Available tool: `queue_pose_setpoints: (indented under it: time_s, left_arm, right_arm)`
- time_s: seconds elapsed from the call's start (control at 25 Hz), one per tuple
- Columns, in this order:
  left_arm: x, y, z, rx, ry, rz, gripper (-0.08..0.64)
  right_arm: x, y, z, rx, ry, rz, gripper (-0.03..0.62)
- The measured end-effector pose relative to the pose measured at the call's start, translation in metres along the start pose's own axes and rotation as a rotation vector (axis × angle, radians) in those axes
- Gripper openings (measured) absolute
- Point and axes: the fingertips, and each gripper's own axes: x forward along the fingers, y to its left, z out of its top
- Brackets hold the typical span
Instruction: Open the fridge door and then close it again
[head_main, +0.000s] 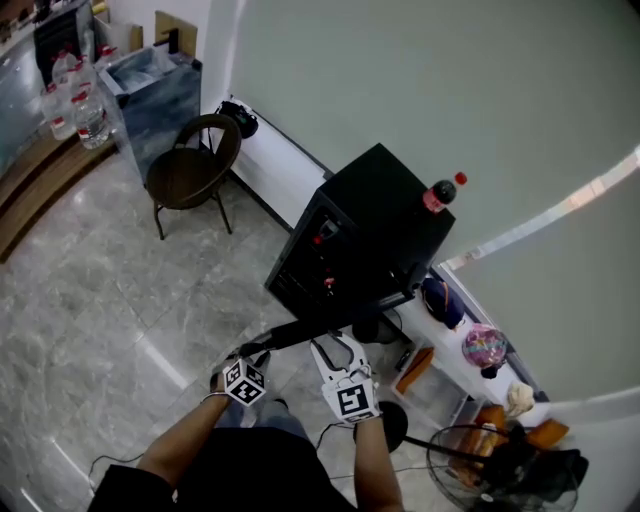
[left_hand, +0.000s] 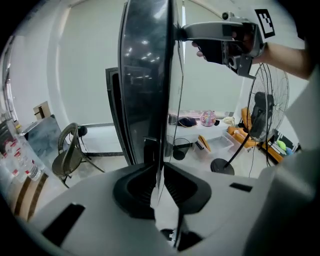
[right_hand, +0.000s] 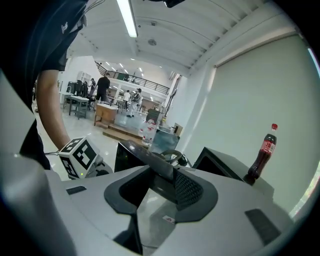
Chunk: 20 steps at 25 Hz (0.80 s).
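Observation:
The black fridge stands against the wall with its glass door swung out toward me. A cola bottle stands on top of it. My left gripper is shut on the door's free edge; in the left gripper view the door runs upright, edge-on, straight into the jaws of that gripper. My right gripper is closed over the door's top edge, and it shows high up in the left gripper view. The fridge body and the bottle lie beyond.
A round brown chair and a grey bin stand left of the fridge. A black floor fan is at my right, beside a low white shelf with small items. Water bottles sit at the far left.

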Motion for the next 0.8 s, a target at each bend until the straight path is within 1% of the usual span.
queue_pose_setpoints:
  time_s: [0.16,0.28,0.4,0.52,0.6,0.72,0.8]
  left_arm:
    - [0.007,0.028,0.010,0.035,-0.013,-0.035,0.049]
    - [0.014,0.043,0.018,0.030,-0.025,-0.041,0.054]
    - [0.026,0.068,0.027,0.026,-0.040,-0.041,0.060]
    - [0.037,0.088,0.036,0.033,-0.036,-0.057,0.063]
    - [0.044,0.100,0.043,0.044,-0.028,-0.068,0.065]
    - [0.053,0.118,0.053,0.058,-0.017,-0.094,0.067]
    - [0.059,0.129,0.057,0.066,-0.013,-0.107,0.069]
  right_arm:
    - [0.022,-0.010,0.007,-0.011,0.026,-0.010,0.137]
    - [0.032,-0.019,0.008,0.001,0.032,-0.011,0.137]
    - [0.051,-0.030,0.011,0.010,0.028,-0.022,0.135]
    - [0.067,-0.041,0.011,0.016,0.035,-0.028,0.133]
    - [0.076,-0.050,0.012,0.042,0.032,-0.038,0.135]
    - [0.088,-0.061,0.014,0.107,0.026,-0.065,0.135]
    - [0.097,-0.066,0.014,0.128,0.029,-0.082,0.135]
